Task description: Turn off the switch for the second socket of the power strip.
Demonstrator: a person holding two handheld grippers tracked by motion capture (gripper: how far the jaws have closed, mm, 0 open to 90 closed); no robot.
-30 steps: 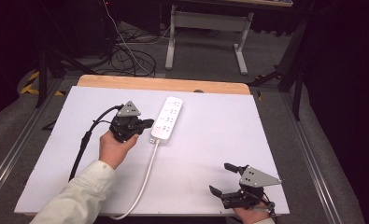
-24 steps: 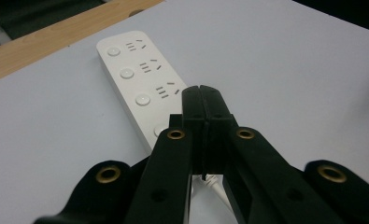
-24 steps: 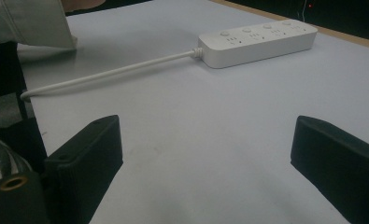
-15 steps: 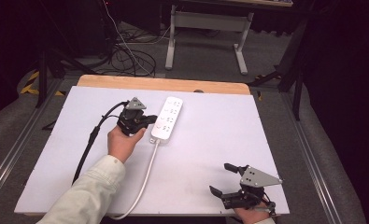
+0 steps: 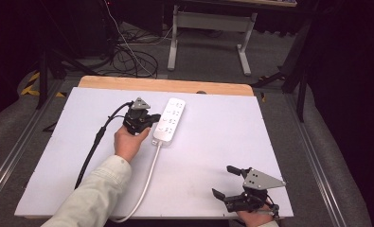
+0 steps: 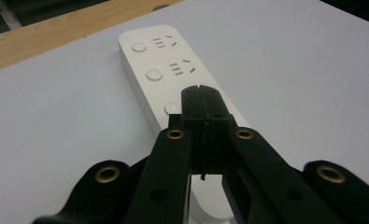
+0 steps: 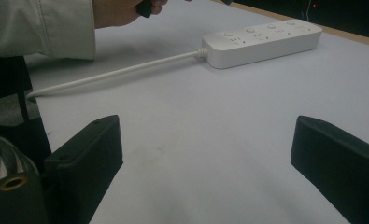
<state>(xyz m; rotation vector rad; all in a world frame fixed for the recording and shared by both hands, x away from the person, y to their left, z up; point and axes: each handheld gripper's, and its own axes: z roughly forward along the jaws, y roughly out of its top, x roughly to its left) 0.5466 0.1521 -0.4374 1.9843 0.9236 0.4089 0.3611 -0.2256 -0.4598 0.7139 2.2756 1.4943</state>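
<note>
A white power strip (image 5: pixel 170 120) (image 6: pixel 173 74) (image 7: pixel 261 42) with several sockets and round buttons lies on the white table top (image 5: pixel 213 142), its white cord (image 5: pixel 146 179) (image 7: pixel 112 74) trailing toward the front edge. My left gripper (image 5: pixel 152 118) (image 6: pixel 202 95) is shut with nothing between its jaws, tips over the strip's near end by a round button (image 6: pixel 172 108). My right gripper (image 5: pixel 225 182) (image 7: pixel 210 154) rests open near the front right corner, jaws wide apart over bare table.
A wooden strip (image 5: pixel 165 85) edges the table's far side. Beyond it stand a white desk frame (image 5: pixel 208 28) and tangled cables (image 5: pixel 128 52) on the floor. A black cable (image 5: pixel 94 146) trails from the left gripper. A pale sleeve (image 5: pixel 90 198) (image 7: pixel 37 28) covers the left forearm.
My left gripper has moved right and slightly forward, bringing its shut tips over the power strip's near end. The right gripper has stayed put.
</note>
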